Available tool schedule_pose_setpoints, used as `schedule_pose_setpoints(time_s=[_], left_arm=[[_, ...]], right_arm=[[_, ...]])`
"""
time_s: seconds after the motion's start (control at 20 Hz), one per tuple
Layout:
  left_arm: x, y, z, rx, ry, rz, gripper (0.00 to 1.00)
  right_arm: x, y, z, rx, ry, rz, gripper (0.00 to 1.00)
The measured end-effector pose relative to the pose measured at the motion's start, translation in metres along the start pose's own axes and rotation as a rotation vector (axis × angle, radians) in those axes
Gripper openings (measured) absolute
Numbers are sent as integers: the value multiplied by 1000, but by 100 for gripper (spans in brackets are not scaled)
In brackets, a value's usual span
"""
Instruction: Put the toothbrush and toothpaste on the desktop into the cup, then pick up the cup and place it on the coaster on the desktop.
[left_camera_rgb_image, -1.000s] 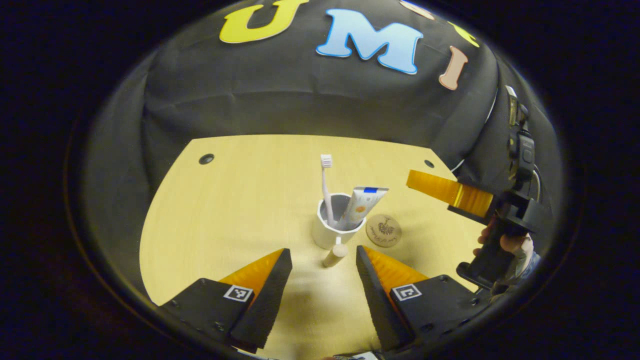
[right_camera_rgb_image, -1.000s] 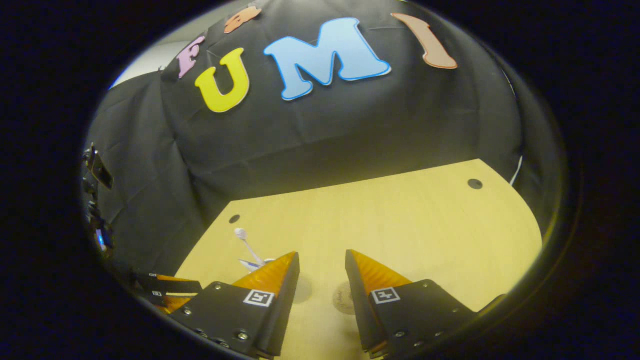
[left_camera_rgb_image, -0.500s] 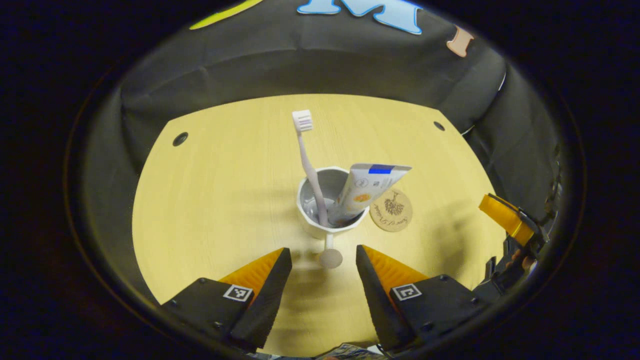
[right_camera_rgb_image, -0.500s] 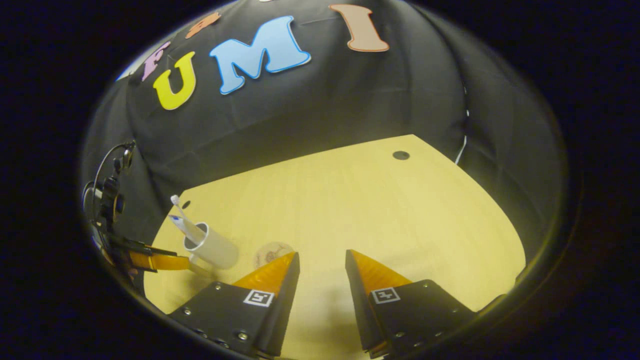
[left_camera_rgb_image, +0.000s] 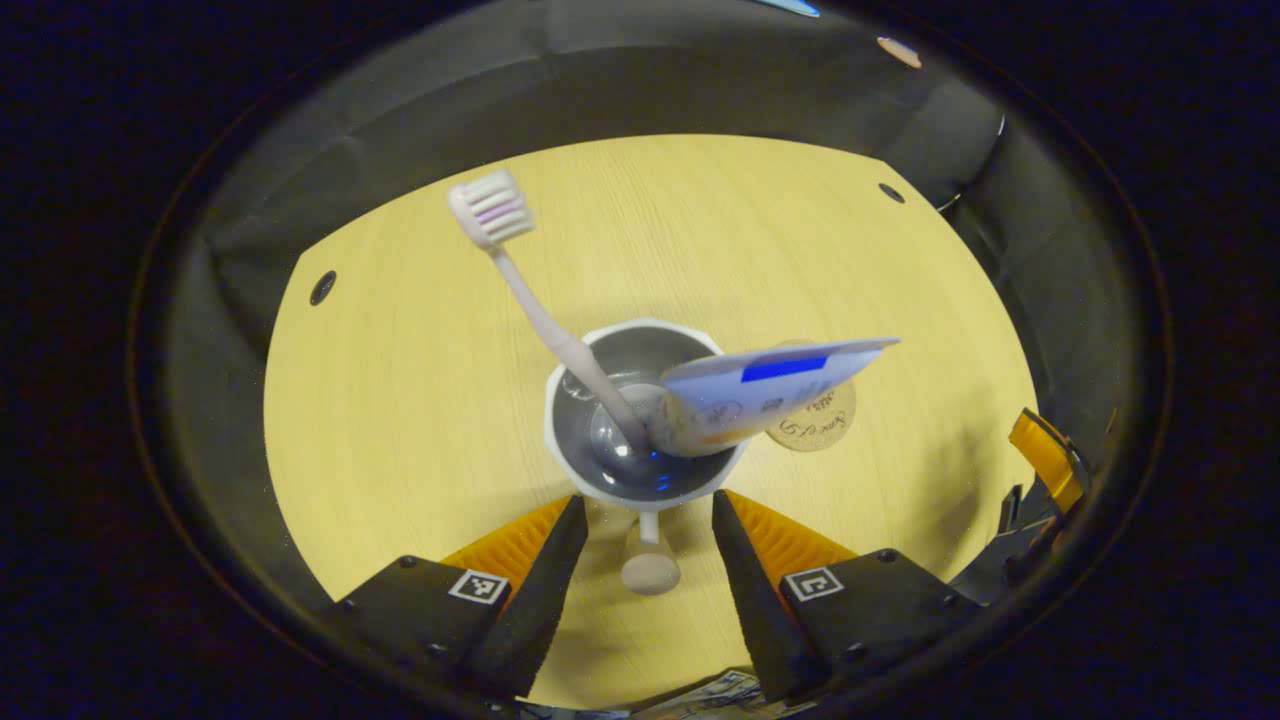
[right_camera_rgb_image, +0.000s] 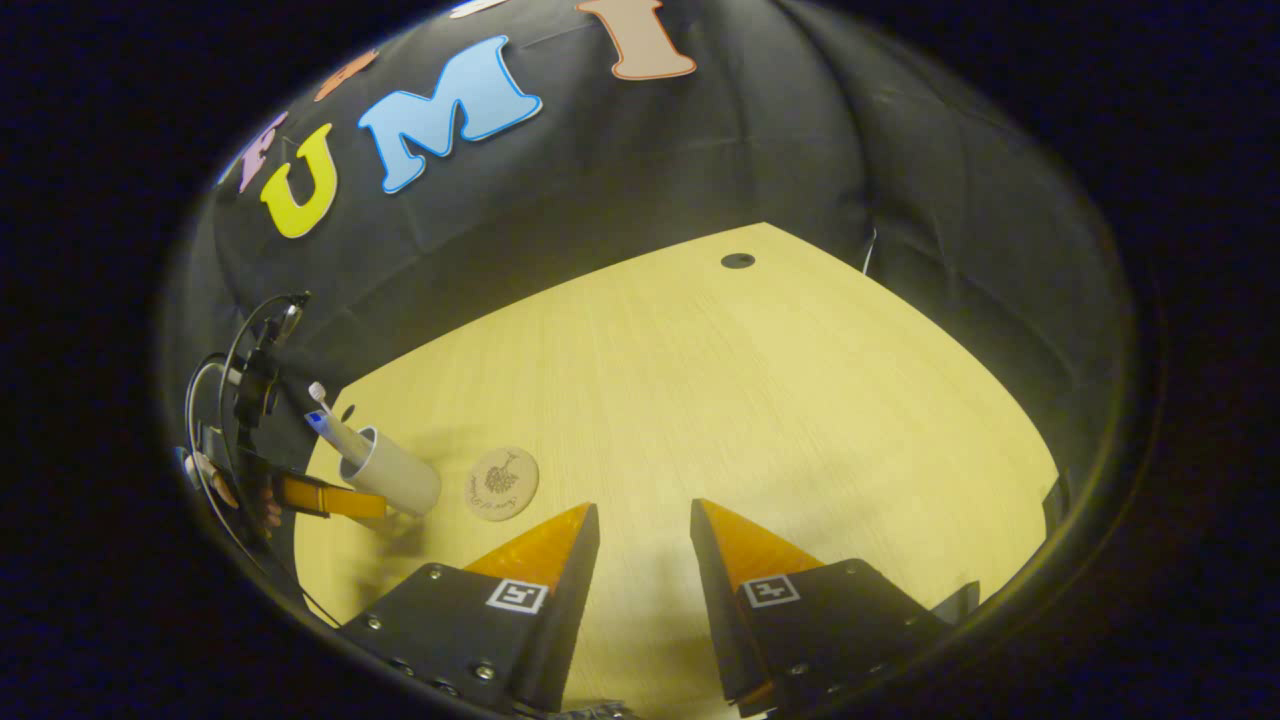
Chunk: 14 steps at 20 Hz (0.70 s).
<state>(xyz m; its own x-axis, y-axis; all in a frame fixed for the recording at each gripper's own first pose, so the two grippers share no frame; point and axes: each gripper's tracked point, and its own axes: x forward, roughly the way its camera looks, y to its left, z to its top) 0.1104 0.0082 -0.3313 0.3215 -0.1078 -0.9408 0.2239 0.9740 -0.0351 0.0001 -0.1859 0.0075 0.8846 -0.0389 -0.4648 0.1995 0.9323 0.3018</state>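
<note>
Centrally in the left gripper view, the white cup (left_camera_rgb_image: 640, 420) stands on the wooden desktop (left_camera_rgb_image: 400, 400), holding the toothbrush (left_camera_rgb_image: 540, 300), which leans left, and the toothpaste (left_camera_rgb_image: 760, 390), which leans right. The coaster (left_camera_rgb_image: 818, 425) lies just right of the cup, partly hidden by the tube. The left gripper (left_camera_rgb_image: 640, 520) has its fingers spread on either side of the cup's handle (left_camera_rgb_image: 650, 560), not pressing it. In the right gripper view, the right gripper (right_camera_rgb_image: 645, 525) is released over bare desktop, with cup (right_camera_rgb_image: 395, 470) and coaster (right_camera_rgb_image: 502, 483) at far left.
</note>
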Motion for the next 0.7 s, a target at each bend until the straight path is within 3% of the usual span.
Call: schedule_pose_setpoints(time_s=[0.15, 0.45, 0.55, 0.6, 0.7], left_arm=[[13, -2, 3, 32, 49, 11, 81], [24, -5, 1, 23, 85, 15, 35], [21, -6, 1, 23, 87, 10, 33], [21, -6, 5, 19, 67, 9, 39], [19, -9, 6, 7, 56, -4, 28]], right_arm=[[2, -1, -5, 4, 20, 0, 53], [0, -5, -5, 30, 39, -13, 53], [0, -5, -4, 40, 46, -17, 56], [1, -7, -4, 43, 49, -20, 53], [3, -9, -3, 46, 53, -20, 53]])
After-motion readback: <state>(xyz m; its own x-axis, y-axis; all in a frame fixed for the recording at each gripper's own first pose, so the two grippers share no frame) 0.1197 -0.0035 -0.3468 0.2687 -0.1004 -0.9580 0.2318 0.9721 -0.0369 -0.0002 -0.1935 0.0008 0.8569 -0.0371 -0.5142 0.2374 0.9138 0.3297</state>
